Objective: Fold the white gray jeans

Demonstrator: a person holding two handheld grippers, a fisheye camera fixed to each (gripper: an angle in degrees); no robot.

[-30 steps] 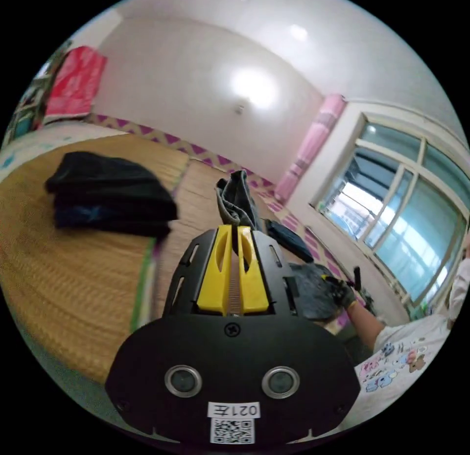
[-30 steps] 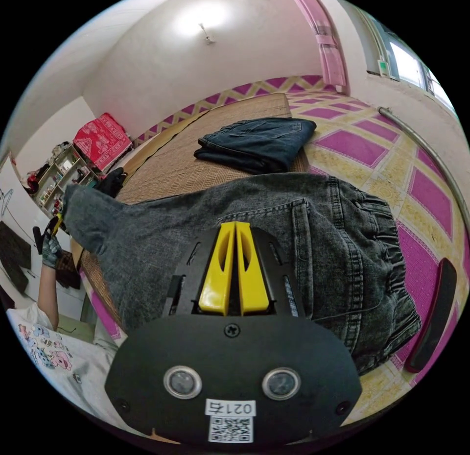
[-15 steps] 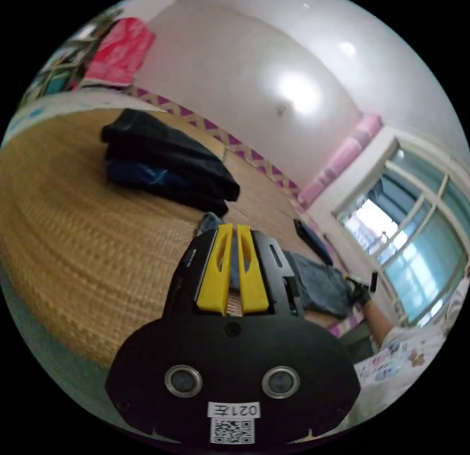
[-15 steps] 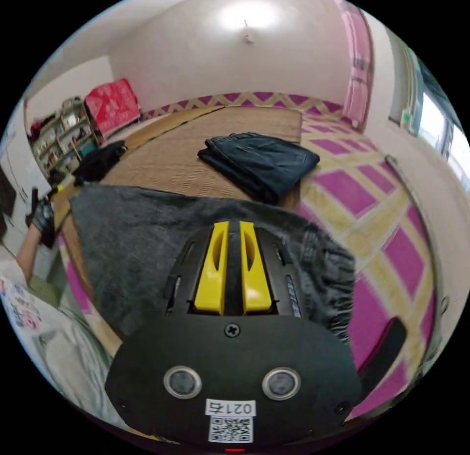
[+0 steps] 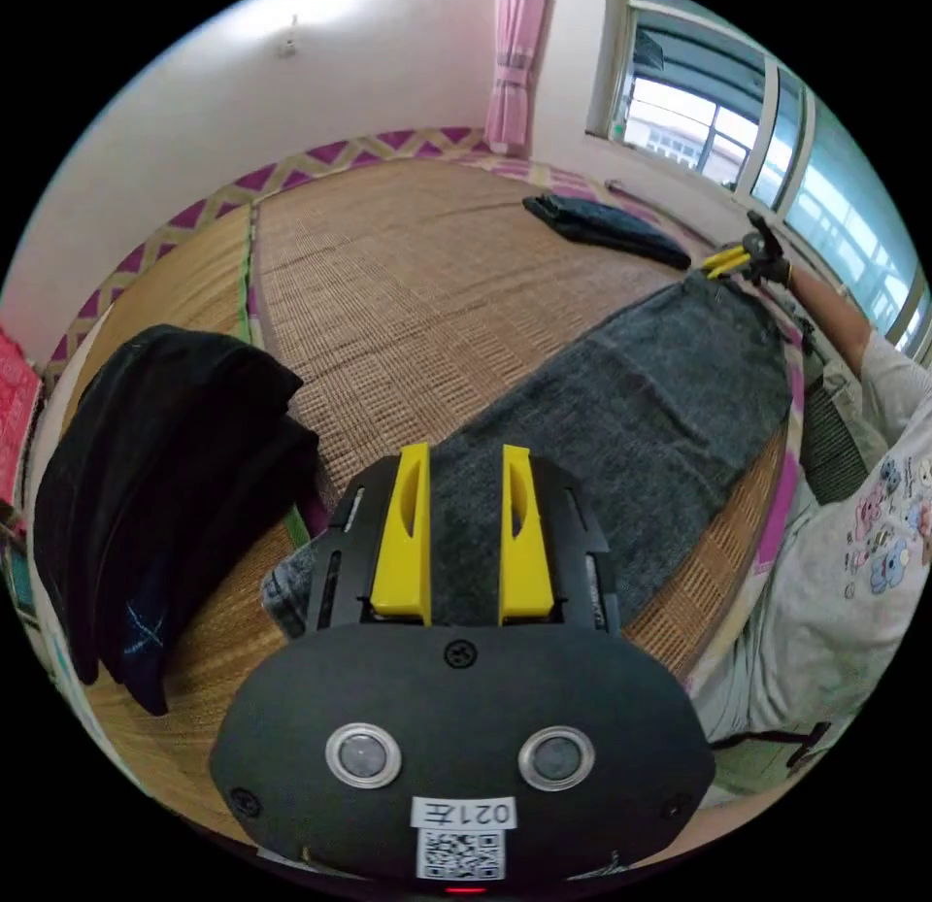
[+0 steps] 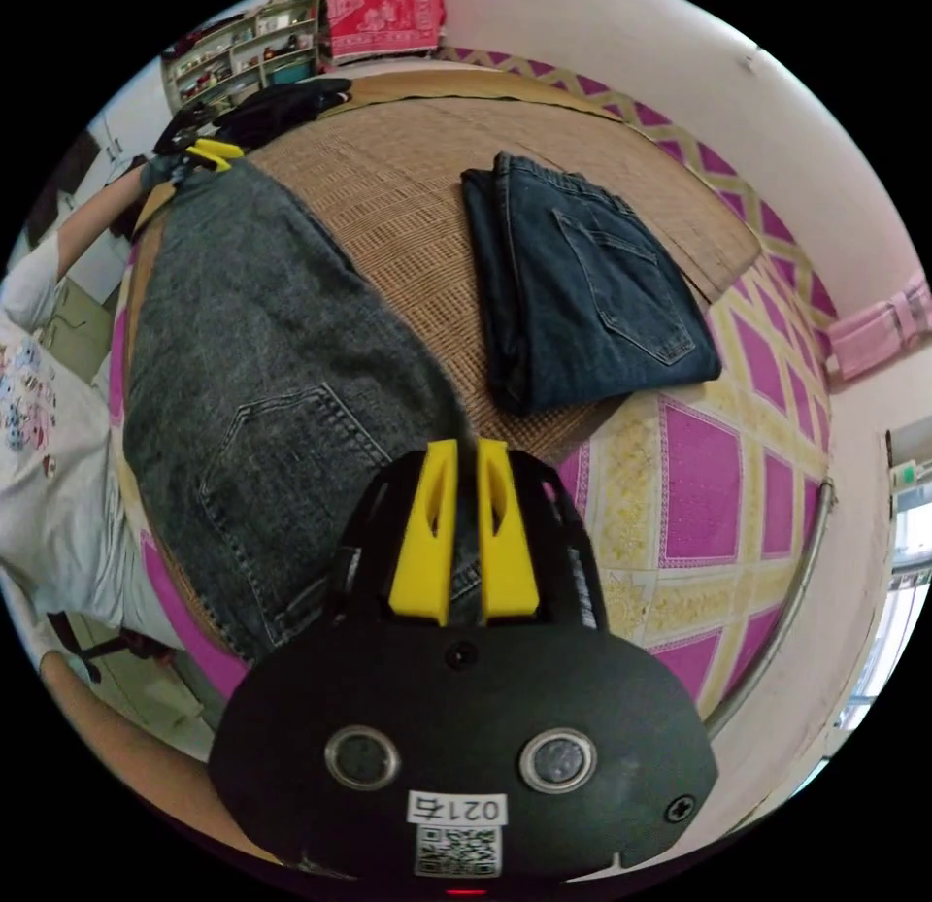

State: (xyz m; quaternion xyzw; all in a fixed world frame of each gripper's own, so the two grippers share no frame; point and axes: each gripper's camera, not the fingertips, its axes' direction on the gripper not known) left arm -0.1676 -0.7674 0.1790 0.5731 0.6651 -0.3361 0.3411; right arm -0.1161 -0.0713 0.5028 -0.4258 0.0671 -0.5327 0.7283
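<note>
The gray jeans [image 5: 631, 407] lie stretched flat along the near edge of the woven mat [image 5: 408, 261]. My left gripper [image 5: 466, 451] hovers over the leg end, jaws open, with cloth showing in the wide gap. My right gripper [image 6: 468, 446] is at the waist end of the gray jeans [image 6: 262, 339], jaws close together on the waistband. A back pocket faces up. From the left gripper view the right gripper [image 5: 723, 259] sits at the far waist end in a gloved hand. From the right gripper view the left gripper [image 6: 209, 150] is at the far leg end.
Folded dark blue jeans [image 6: 592, 290] lie on the mat beside the gray pair. A pile of black clothes [image 5: 165, 455] sits near the leg end. The person's white printed shirt [image 5: 854, 572] is close to the mat edge. Purple and yellow patterned bedding [image 6: 699, 475] lies beyond the mat.
The gray jeans went from hanging between the grippers to lying flat on the mat. My left jaws have opened and let go of the leg end. Both cameras swung downward.
</note>
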